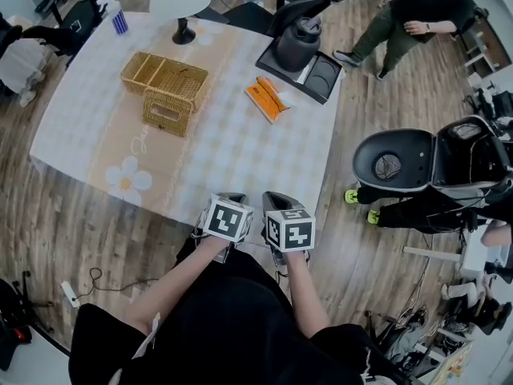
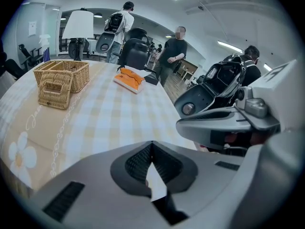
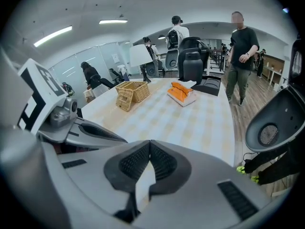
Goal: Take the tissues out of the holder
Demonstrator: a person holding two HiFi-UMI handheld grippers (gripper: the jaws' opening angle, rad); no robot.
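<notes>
A wicker tissue holder (image 1: 168,111) with a slot in its face stands on the checked tablecloth, against an open wicker basket (image 1: 158,72). An orange tissue pack (image 1: 268,97) lies to their right. Both grippers hover side by side at the table's near edge, far from the holder. My left gripper (image 1: 231,197) is shut with nothing in it, and so is my right gripper (image 1: 274,199). The left gripper view shows the holder (image 2: 55,93) and the pack (image 2: 129,78) far ahead. In the right gripper view the holder (image 3: 125,99) and the pack (image 3: 181,92) are also far off.
A white lamp (image 1: 183,6) and a spray bottle (image 1: 118,16) stand at the table's far side. A black appliance (image 1: 300,42) on a tray sits at the far right corner. A person (image 1: 417,14) stands beyond it. An open black case (image 1: 433,163) stands right of the table.
</notes>
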